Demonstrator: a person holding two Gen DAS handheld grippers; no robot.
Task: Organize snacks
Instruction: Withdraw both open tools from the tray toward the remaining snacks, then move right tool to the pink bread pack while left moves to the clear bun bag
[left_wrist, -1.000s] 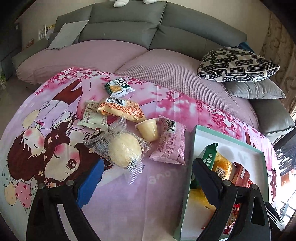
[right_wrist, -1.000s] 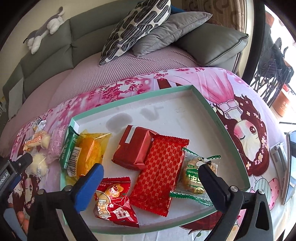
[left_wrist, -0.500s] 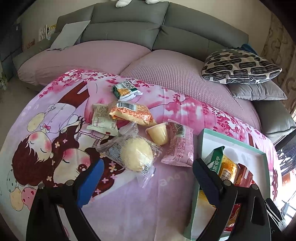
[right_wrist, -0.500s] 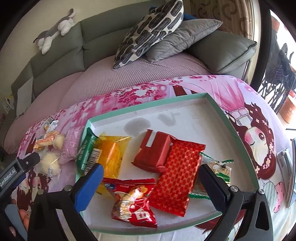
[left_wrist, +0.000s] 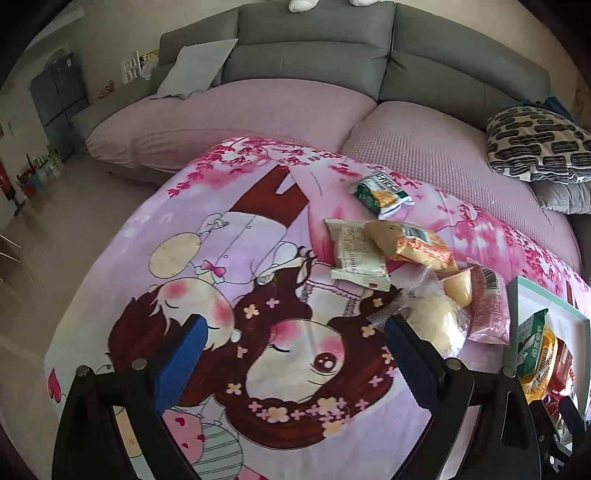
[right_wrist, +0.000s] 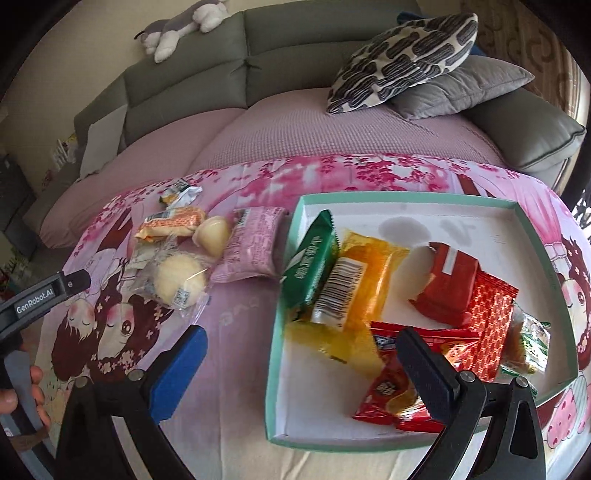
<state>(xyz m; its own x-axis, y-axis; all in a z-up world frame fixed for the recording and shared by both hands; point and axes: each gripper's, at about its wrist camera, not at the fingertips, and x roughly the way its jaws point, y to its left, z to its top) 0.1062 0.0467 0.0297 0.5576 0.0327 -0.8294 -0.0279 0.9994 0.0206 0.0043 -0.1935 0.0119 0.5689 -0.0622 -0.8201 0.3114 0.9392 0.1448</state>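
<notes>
Both grippers, left (left_wrist: 293, 354) & right (right_wrist: 301, 363), gape wide w/ nothing held; loose snacks like the bun (right_wrist: 180, 275) sit on the surface left of the tray (right_wrist: 275, 334), so approach low, pinch the wrapper edge, not the bun.

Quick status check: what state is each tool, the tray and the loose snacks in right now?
Left tool: open, empty.
Right tool: open, empty.
Green tray: partly filled with packets.
Green packet: leaning over the tray's left rim.
Round bun: wrapped, lying on the cloth outside the tray.
Pink packet: sealed, beside the tray.
</notes>
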